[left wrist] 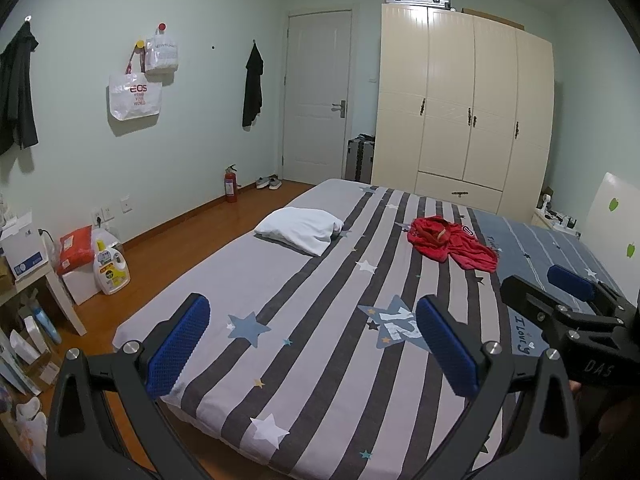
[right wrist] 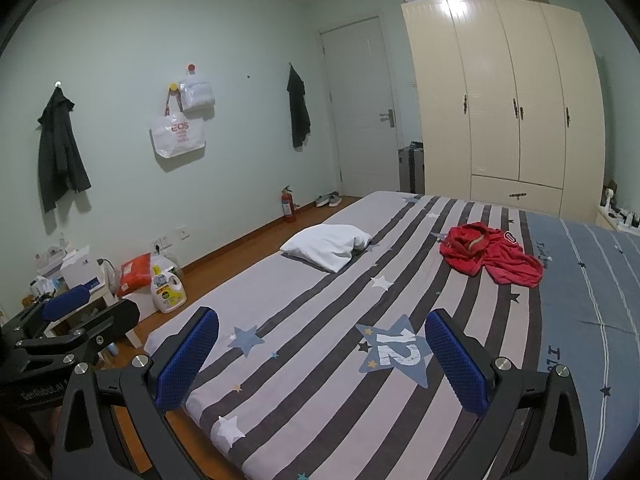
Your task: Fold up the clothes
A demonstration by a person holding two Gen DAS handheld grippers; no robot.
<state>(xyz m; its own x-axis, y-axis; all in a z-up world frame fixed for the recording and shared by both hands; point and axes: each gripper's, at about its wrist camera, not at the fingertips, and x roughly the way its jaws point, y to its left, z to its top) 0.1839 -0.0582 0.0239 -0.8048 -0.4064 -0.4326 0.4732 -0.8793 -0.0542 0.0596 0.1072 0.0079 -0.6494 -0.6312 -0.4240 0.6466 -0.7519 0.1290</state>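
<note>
A crumpled red garment (left wrist: pixel 452 243) (right wrist: pixel 490 254) lies on the far right part of the striped bed (left wrist: pixel 320 360) (right wrist: pixel 320 380). A folded white garment (left wrist: pixel 302 229) (right wrist: pixel 328 245) rests near the bed's left edge, farther back. My left gripper (left wrist: pixel 312 344) hovers open above the near end of the bed, with nothing between its blue pads. My right gripper (right wrist: pixel 322 356) is open too and empty, well short of both garments. In the left wrist view the right gripper (left wrist: pixel 560 300) shows at the right edge; in the right wrist view the left gripper (right wrist: pixel 76 312) shows at the left.
A cream wardrobe (left wrist: pixel 464 108) (right wrist: pixel 508 100) stands past the bed's far end, beside a white door (left wrist: pixel 316 92). Along the left wall are a fire extinguisher (left wrist: pixel 231 184), a detergent bottle (left wrist: pixel 110 266), a low white table (left wrist: pixel 36 280) and hanging dark coats (right wrist: pixel 60 148). Wooden floor (left wrist: pixel 168 256) runs left of the bed.
</note>
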